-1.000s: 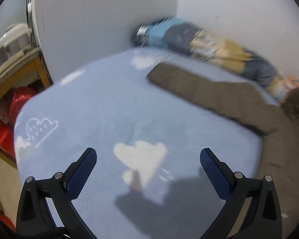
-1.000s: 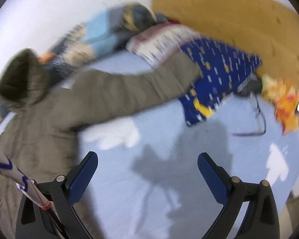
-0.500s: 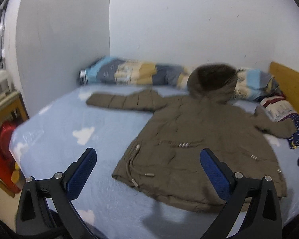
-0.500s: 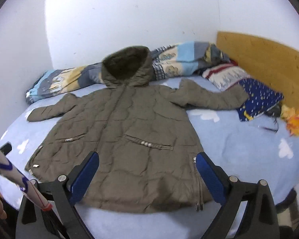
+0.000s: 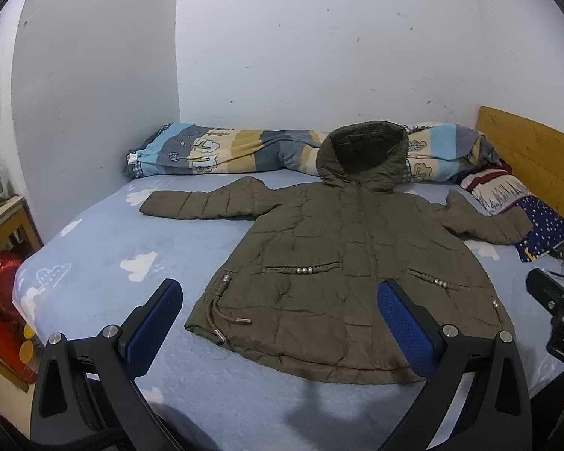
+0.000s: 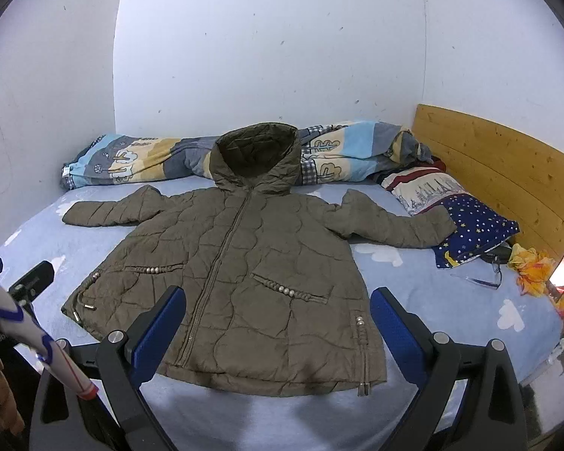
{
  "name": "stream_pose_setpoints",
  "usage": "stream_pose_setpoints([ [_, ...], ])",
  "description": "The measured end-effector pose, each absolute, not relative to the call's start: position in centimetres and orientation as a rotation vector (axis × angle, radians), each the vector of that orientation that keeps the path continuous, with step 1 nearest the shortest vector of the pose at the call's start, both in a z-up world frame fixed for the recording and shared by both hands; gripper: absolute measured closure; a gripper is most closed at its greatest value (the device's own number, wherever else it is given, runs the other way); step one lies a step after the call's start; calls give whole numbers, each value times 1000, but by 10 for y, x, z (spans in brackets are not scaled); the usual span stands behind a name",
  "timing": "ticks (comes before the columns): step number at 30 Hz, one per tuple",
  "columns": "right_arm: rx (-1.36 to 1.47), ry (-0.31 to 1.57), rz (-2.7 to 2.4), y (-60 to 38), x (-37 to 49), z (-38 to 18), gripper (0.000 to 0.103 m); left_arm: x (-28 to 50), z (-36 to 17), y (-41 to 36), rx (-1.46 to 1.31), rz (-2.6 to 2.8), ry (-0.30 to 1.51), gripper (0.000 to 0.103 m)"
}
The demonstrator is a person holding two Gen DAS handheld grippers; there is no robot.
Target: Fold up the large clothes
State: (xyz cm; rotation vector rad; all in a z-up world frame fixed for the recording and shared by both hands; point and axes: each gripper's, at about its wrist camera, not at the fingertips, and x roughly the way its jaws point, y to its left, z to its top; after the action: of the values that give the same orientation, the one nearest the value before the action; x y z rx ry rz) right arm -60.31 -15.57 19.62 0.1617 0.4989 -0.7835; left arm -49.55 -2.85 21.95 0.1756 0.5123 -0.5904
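Just beyond both hand-held grippers [image 5: 278, 329] [image 6: 278, 332] (spread): coat [image 6: 240, 263]

Each gripper [image 5: 278, 323] [image 6: 278, 323] has black arms, blue textured pads, silver screws.

You get sharp, evenly lit pictures from both cameras, with soft white room light. The fisheye bends the wall [image 5: 319, 56] and leaves dark corners. A soft shadow lies on the bed sheet [image 5: 308, 406] in front of you.
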Motion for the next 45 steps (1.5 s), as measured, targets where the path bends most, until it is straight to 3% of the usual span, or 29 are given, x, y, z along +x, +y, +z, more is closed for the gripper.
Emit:
stream_pose_setpoints([
  [45, 169, 599, -757, -164, -590, 174, 3, -481, 200, -24, 209, -590, 533, 0],
])
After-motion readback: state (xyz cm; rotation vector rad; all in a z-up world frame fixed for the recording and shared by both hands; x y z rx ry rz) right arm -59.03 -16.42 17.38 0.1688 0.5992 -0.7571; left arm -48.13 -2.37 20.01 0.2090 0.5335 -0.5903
